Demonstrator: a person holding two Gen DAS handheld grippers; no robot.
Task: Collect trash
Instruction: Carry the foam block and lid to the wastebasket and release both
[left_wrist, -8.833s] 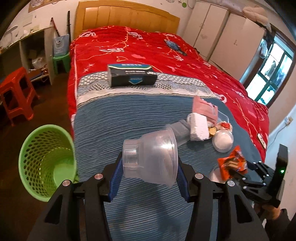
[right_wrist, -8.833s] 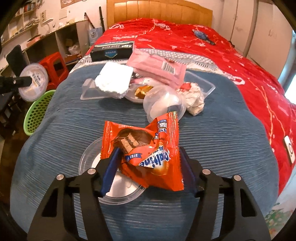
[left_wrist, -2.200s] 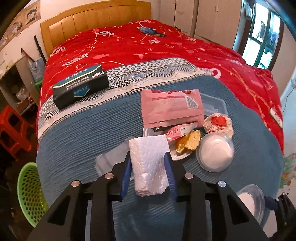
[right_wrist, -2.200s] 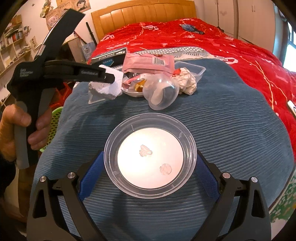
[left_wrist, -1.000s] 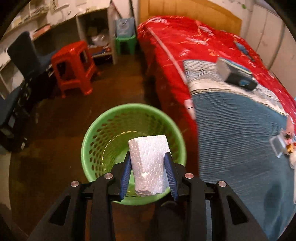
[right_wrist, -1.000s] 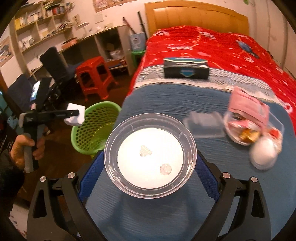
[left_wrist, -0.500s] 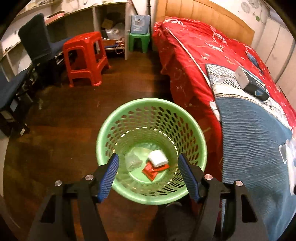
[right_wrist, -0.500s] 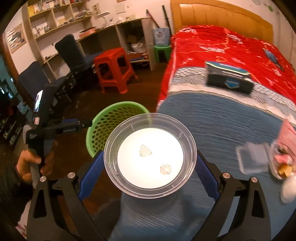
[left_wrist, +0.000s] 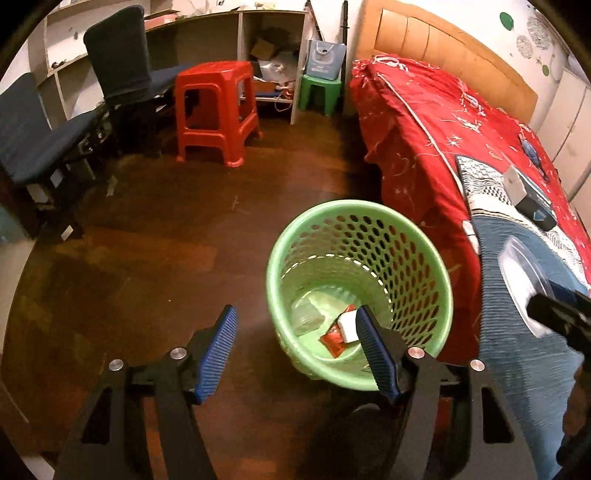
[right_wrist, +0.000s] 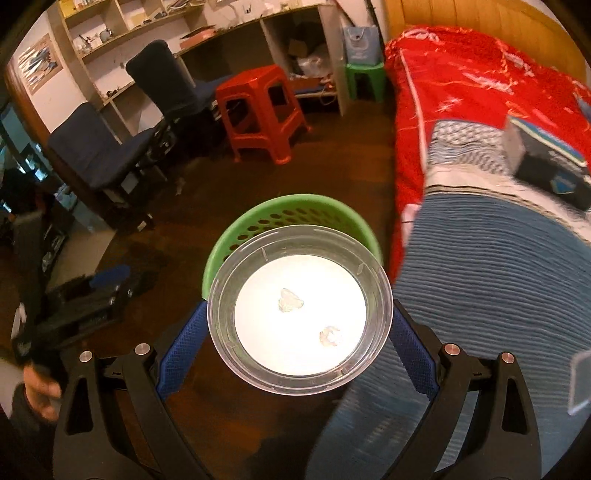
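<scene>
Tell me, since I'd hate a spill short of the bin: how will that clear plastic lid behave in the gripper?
The clear lid looks thin, so probably light and somewhat flexible. The right gripper pinches only its rim edges, so smooth plastic might slip or pop out. Released flat above the green basket, it would likely drop in.

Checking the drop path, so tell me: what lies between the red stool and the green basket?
Only bare dark wooden floor lies between the red stool and the green basket; the left wrist view shows it best.
</scene>
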